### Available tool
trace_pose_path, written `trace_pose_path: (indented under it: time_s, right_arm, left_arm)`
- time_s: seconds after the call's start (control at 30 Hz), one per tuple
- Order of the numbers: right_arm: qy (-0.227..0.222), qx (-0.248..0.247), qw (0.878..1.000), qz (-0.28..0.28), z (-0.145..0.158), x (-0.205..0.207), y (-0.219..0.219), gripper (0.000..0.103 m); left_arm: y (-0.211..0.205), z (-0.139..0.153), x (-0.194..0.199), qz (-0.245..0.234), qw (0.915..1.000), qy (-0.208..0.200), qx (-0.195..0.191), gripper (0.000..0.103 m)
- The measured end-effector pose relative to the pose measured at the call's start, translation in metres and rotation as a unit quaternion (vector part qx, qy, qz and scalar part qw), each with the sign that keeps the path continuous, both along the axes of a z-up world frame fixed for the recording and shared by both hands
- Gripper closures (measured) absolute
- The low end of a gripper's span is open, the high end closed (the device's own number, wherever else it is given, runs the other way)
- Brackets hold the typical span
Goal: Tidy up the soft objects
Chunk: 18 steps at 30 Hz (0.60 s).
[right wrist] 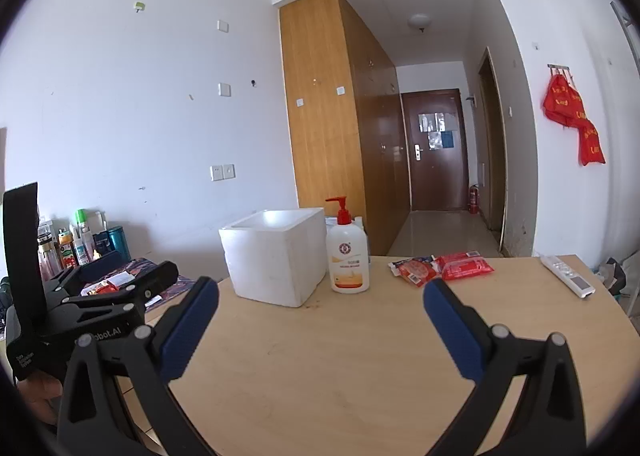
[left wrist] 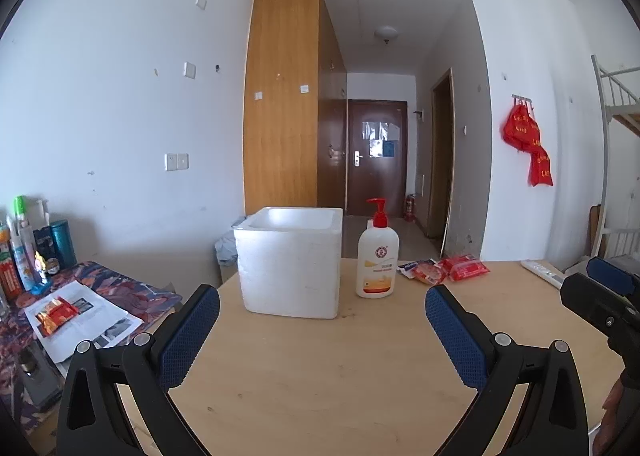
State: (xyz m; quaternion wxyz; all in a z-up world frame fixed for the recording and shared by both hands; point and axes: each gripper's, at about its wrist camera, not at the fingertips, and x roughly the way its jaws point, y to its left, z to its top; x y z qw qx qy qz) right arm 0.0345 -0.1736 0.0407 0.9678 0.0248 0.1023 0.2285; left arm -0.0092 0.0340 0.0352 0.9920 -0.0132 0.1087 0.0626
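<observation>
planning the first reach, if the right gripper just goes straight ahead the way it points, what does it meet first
Probably the pump bottle. The right gripper is open above bare table, and the bottle stands nearly dead ahead, with the white foam box just left of that line. Depth is hard to judge through the fisheye.

Each view looks forward along its own gripper's spread fingers, low over the table (left wrist: 320, 376), toward the far hallway. The left wrist view faces the box (left wrist: 290, 266) squarely and near, with the right gripper (left wrist: 600, 296) at its right edge. The right wrist view sits further right, box (right wrist: 276, 256) ahead-left, left gripper (right wrist: 120, 288) at its left edge. Both share box, bottle (left wrist: 377, 256) and packets (right wrist: 440, 268).
</observation>
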Motion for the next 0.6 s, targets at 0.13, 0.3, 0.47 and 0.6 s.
trace_pose_path:
  time_s: [0.13,0.3,0.47,0.6]
  right_arm:
    - [0.006,0.004,1.0,0.001,-0.0006,0.0007,-0.0025,0.0]
    - [0.007,0.005,1.0,0.001,-0.0007,-0.0003,-0.004,0.0]
    - [0.009,0.005,1.0,0.001,-0.0004,0.0001,-0.004,0.0]
    - [0.01,0.005,1.0,0.0,-0.0005,0.0,-0.0041,0.0]
  left_arm:
    - [-0.0021,0.0001,-0.0013,-0.004,1.0,0.0,0.003,0.0]
    - [-0.0048,-0.001,-0.0007,-0.009,0.9999,0.002,0.004,0.0]
    - [-0.0047,-0.0018,-0.0005,-0.009,1.0,0.002,0.001,0.0]
    - [-0.0048,-0.0021,-0.0002,-0.011,0.9999,0.003,0.004,0.0]
